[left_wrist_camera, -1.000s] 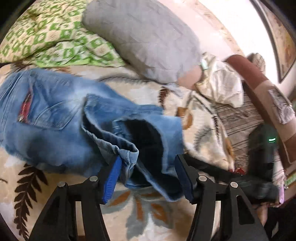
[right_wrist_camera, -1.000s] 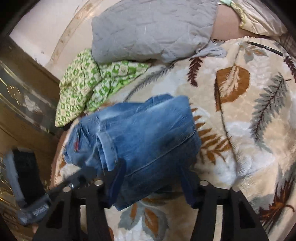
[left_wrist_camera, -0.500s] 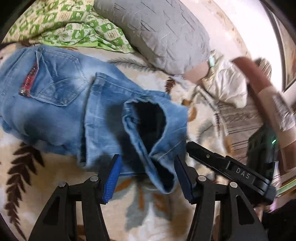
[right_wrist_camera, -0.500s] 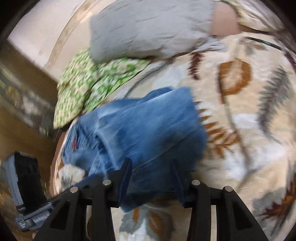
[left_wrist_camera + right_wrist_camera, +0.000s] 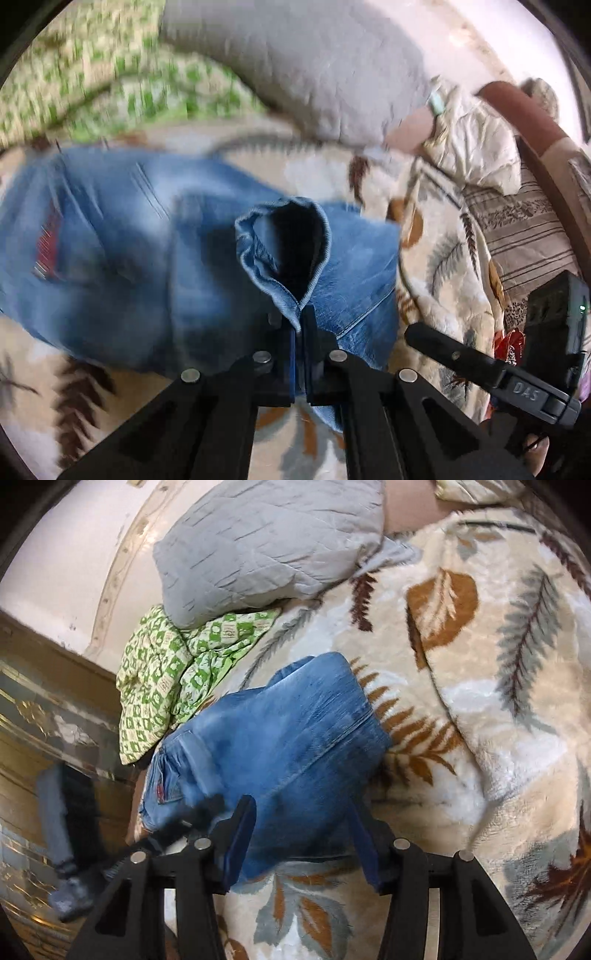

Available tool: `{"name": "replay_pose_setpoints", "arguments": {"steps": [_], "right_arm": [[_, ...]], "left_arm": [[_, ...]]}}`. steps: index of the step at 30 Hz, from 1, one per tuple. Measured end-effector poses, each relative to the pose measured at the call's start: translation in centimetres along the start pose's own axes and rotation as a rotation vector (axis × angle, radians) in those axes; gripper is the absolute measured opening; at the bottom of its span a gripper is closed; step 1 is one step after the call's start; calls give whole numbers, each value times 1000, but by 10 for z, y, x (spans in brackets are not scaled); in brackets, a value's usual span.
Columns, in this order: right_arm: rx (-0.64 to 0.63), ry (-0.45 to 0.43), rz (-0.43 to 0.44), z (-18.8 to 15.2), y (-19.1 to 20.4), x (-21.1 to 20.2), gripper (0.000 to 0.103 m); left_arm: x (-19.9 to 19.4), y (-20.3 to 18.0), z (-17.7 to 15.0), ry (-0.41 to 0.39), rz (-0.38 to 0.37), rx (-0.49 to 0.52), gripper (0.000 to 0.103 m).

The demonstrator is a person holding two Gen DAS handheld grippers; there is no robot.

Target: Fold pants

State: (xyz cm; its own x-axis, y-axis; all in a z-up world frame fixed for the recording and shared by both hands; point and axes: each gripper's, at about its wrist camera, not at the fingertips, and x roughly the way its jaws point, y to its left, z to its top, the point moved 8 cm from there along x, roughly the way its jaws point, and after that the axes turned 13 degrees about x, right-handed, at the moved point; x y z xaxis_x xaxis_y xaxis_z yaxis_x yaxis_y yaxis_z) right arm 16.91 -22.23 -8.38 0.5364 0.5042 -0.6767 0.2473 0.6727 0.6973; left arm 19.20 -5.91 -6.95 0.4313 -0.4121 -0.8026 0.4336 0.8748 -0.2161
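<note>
In the left wrist view, the left gripper [image 5: 300, 325] is seen pinched shut on a hem of the blue jeans [image 5: 155, 258], which lie on the leaf-patterned blanket [image 5: 436, 266]. In the right wrist view, the right gripper [image 5: 301, 840] is spreading, with the folded denim edge between its unpressed pads.

Blue denim pants [image 5: 288, 746], red patch; cream leaf-print blanket [image 5: 480, 720]; grey pillow [image 5: 266, 546]; green-white checked cloth [image 5: 159, 679].
</note>
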Motion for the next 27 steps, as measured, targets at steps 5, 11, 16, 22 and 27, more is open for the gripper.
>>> {"name": "replay_pose_setpoints", "arguments": {"steps": [5, 11, 16, 22, 27], "right_arm": [[-62, 13, 2, -9, 19, 22, 55], [-136, -26, -23, -19, 33, 20, 55], [-161, -97, -102, -13, 28, 7, 66], [-109, -83, -129, -10, 12, 10, 67], [-122, -83, -153, -10, 10, 12, 67]], "left_arm": [[11, 24, -4, 17, 185, 152, 7], [2, 22, -9, -21, 396, 297, 51], [-21, 24, 6, -85, 531, 339, 67], [-38, 20, 11, -127, 726, 430, 71], [-45, 17, 11, -151, 809, 453, 84]]}}
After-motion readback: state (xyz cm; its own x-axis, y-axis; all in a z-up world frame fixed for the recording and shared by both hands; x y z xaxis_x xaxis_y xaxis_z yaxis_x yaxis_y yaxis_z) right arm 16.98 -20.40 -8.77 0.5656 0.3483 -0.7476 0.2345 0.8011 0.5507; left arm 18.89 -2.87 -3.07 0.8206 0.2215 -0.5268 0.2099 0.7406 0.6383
